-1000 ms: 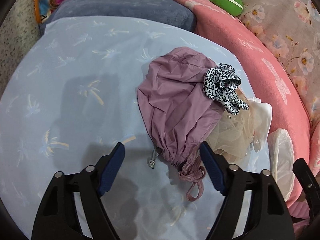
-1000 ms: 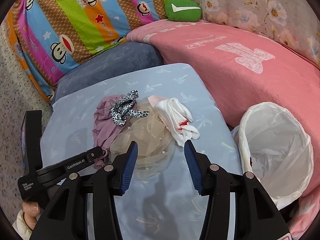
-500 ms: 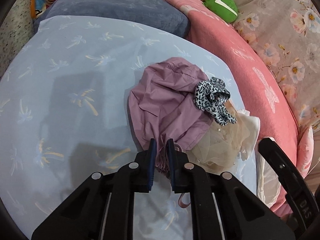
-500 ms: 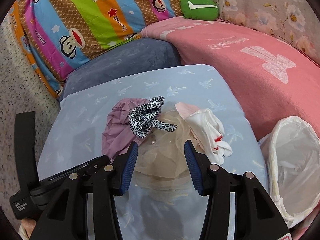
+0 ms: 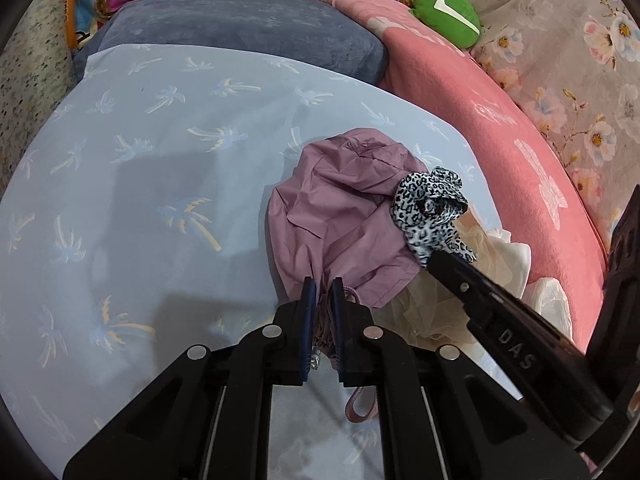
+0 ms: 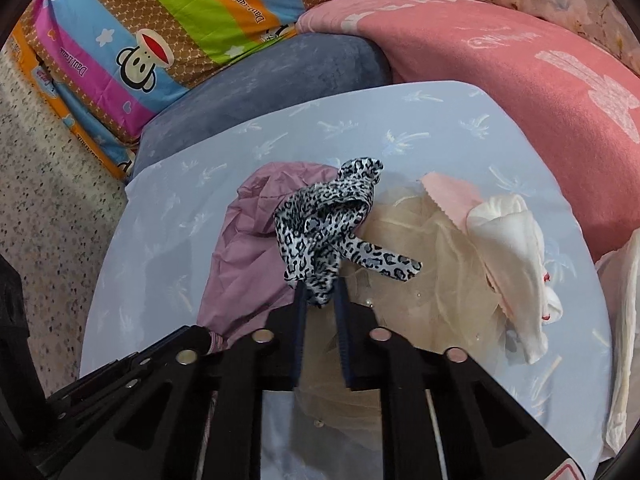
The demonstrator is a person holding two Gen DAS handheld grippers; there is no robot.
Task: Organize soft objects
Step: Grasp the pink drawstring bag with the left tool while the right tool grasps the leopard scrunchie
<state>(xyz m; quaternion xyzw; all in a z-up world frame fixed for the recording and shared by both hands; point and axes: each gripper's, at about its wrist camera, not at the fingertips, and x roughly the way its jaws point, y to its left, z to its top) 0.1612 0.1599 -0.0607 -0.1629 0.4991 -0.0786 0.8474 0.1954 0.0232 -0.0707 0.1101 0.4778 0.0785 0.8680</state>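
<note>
A mauve drawstring bag (image 5: 340, 220) (image 6: 248, 240) lies on the light blue palm-print sheet (image 5: 140, 200). My left gripper (image 5: 324, 286) is shut on the bag's gathered neck. A leopard-print scarf (image 6: 324, 232) (image 5: 434, 212) rests across the bag and a beige tulle cloth (image 6: 420, 264). My right gripper (image 6: 320, 298) is shut on the scarf's near end. A white garment (image 6: 512, 264) and a pink cloth (image 6: 452, 200) lie to the right of the tulle.
A white plastic bag (image 6: 624, 320) stands at the right edge of the sheet. A pink blanket (image 6: 520, 60), a grey-blue cushion (image 5: 240, 32), a striped cartoon quilt (image 6: 140, 40) and a green plush (image 5: 448, 12) ring the far side. Speckled floor (image 6: 52, 200) lies left.
My right gripper moved forward and shut on the leopard scarf. My left gripper, open a second ago, shut on the bag's neck and stays there.
</note>
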